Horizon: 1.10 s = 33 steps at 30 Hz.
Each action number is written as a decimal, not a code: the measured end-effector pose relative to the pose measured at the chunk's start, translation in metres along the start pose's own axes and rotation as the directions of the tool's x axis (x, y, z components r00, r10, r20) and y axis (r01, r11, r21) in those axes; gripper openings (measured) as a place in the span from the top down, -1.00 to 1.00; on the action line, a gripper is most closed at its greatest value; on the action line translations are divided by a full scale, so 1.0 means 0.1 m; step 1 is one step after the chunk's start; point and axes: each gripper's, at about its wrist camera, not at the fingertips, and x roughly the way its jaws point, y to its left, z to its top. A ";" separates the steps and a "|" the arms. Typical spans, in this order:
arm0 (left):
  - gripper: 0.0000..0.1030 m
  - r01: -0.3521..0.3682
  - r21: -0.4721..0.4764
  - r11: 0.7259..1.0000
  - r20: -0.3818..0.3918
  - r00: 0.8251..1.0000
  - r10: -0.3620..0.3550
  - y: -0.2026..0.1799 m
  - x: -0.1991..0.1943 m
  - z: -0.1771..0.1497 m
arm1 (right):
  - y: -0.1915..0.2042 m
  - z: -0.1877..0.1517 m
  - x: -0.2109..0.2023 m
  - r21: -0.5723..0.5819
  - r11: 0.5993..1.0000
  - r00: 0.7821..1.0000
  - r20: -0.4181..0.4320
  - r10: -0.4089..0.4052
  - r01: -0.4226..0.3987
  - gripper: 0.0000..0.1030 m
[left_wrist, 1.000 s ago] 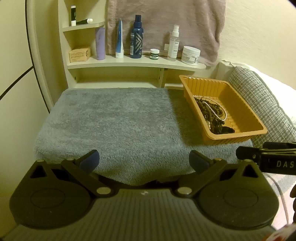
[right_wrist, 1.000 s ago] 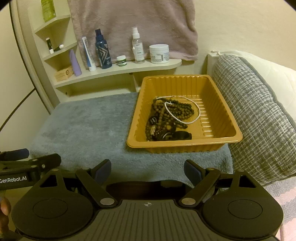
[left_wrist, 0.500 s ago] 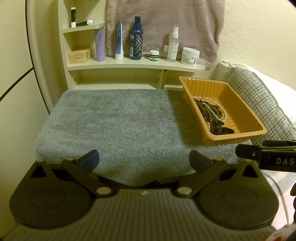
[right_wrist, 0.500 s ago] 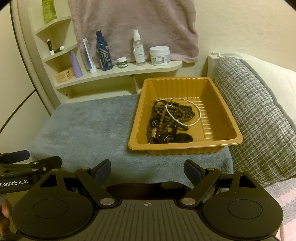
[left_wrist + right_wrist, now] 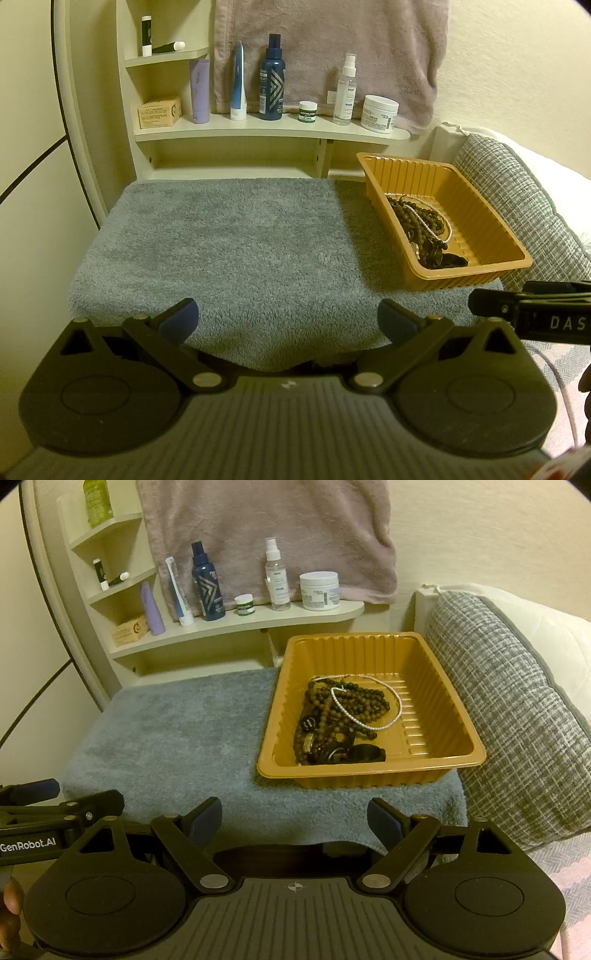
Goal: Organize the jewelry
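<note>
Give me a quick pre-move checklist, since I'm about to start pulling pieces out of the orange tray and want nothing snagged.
1. Right gripper open, nothing between its fingers: ok.
2. Left gripper open and empty: ok.
3. Orange tray sits flat on the grey towel: ok.
4. Jewelry separate enough to lift one piece: not ok; the white bead strand lies across the brown bead necklaces.
5. Towel area left of the tray free for laying pieces out: ok.
6. Clasps unhooked: cannot tell.

Home bedroom corner, toiletry shelf (image 5: 258,622), pillow (image 5: 509,709), towel (image 5: 258,535)
</note>
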 end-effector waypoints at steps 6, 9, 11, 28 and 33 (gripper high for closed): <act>-0.99 0.000 0.001 1.000 0.000 1.000 0.000 0.00 0.00 0.00 | 0.00 -0.01 0.00 0.004 1.000 1.000 0.000 0.003 -0.003 -0.66; -0.99 0.000 0.000 1.000 0.000 1.000 0.000 0.00 0.00 0.00 | -0.01 -0.01 0.00 0.005 1.000 1.000 0.000 0.003 -0.003 -0.66; -0.99 0.000 0.001 1.000 0.000 1.000 0.000 0.00 0.00 0.00 | -0.01 -0.01 0.00 0.005 1.000 1.000 0.000 0.003 -0.003 -0.66; -0.99 0.001 0.000 1.000 0.001 1.000 -0.001 -0.01 -0.01 0.00 | -0.01 -0.02 0.00 0.008 1.000 1.000 -0.002 0.004 -0.004 -0.66; -0.99 0.001 0.001 1.000 0.001 1.000 -0.001 0.00 -0.01 0.00 | -0.01 -0.02 0.00 0.008 1.000 1.000 -0.002 0.004 -0.004 -0.66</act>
